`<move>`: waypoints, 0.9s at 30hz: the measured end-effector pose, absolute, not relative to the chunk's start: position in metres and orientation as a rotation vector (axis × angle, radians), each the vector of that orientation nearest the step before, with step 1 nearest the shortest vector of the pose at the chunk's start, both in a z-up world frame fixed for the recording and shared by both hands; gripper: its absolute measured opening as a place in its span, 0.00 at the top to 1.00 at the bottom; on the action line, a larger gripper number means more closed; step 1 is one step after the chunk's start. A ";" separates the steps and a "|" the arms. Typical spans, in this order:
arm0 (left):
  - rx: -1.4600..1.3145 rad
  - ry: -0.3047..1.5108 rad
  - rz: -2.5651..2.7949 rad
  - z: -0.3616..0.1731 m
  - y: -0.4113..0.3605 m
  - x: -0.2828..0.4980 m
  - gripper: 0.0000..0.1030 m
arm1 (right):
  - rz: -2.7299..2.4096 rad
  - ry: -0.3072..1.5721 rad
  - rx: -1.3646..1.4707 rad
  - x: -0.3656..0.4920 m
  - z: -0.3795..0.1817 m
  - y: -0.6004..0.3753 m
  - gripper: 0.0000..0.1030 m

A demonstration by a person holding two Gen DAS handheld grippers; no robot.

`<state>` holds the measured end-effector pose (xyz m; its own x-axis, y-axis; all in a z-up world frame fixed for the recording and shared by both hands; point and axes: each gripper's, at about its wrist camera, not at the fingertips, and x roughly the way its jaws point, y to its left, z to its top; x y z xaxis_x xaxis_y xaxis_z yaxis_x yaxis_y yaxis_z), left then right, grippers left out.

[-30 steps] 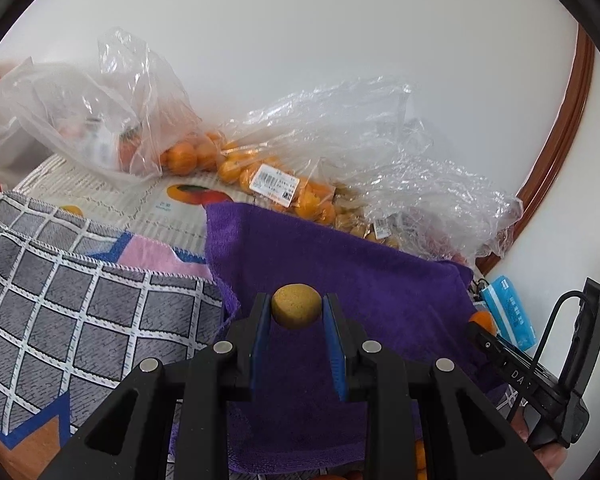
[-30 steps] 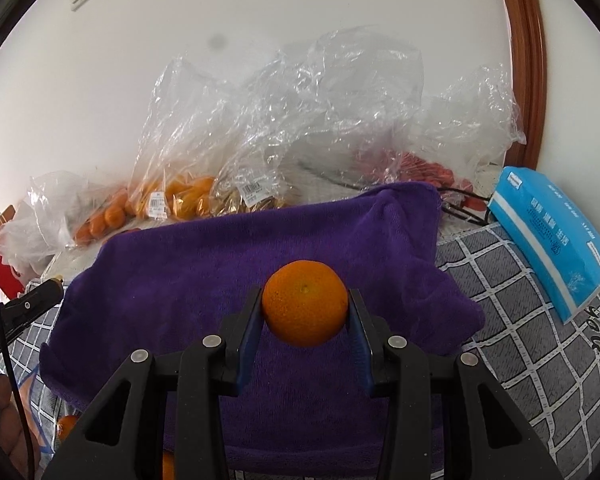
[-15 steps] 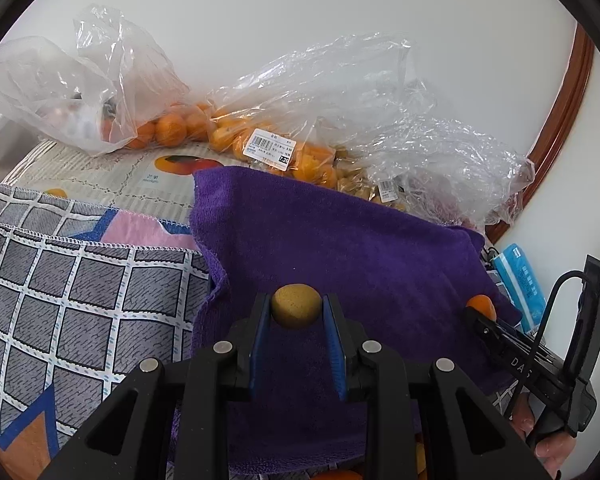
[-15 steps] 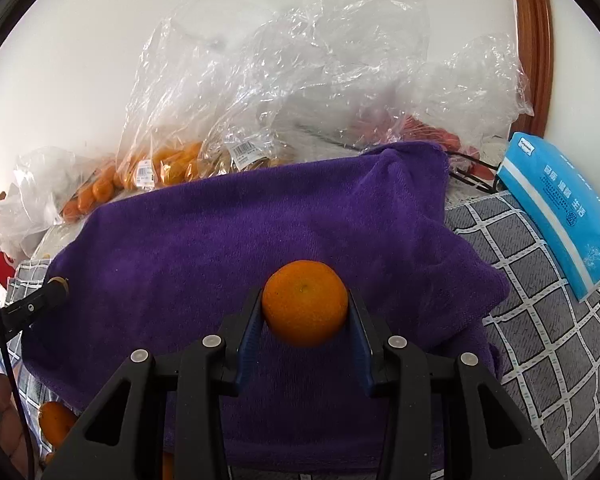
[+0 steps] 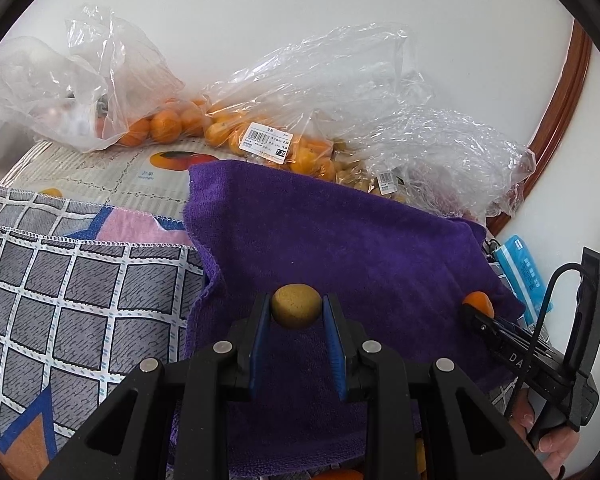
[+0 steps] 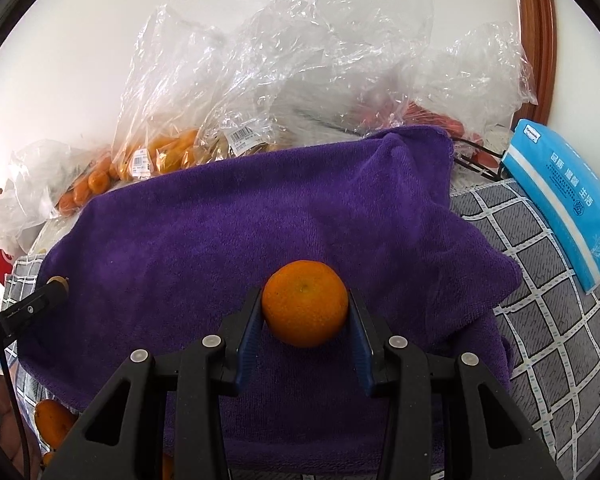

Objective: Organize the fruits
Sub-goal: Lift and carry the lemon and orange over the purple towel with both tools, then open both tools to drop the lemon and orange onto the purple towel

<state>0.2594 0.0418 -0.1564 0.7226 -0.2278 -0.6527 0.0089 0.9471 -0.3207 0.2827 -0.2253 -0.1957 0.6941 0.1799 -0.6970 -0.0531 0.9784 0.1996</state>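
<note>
The left gripper has its blue-padded jaws nearly closed on a small round yellow-brown fruit, held above the near left part of a purple terry towel. The right gripper clamps a round orange mandarin over the towel's middle. Along the towel's far edge lie clear plastic bags of oranges; a blue tissue pack rests on the grey checked cloth at the right.

Black left claw and right claw (blue pads, silver screws), black cables.
</note>
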 end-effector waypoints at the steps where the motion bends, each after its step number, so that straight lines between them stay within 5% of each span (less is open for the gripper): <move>1: -0.306 0.755 -0.132 -0.156 0.042 0.259 0.75 | 0.133 0.793 0.171 0.283 -0.196 -0.226 0.60; 10: -0.323 0.750 -0.137 -0.156 0.044 0.259 0.75 | 0.123 0.733 0.184 0.275 -0.187 -0.230 0.46; 15: -0.334 0.745 -0.144 -0.154 0.045 0.258 0.74 | 0.099 0.697 0.186 0.270 -0.181 -0.233 0.46; 18: -0.344 0.739 -0.161 -0.152 0.045 0.257 0.62 | 0.108 0.689 0.200 0.268 -0.179 -0.233 0.46; 27: -0.367 0.682 -0.159 -0.144 0.049 0.248 0.59 | 0.068 0.623 0.204 0.256 -0.169 -0.237 0.44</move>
<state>0.2476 0.0488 -0.1437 0.7672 -0.2621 -0.5854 0.0242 0.9239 -0.3819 0.2564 -0.2366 -0.1686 0.8107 0.1245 -0.5721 -0.0022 0.9778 0.2097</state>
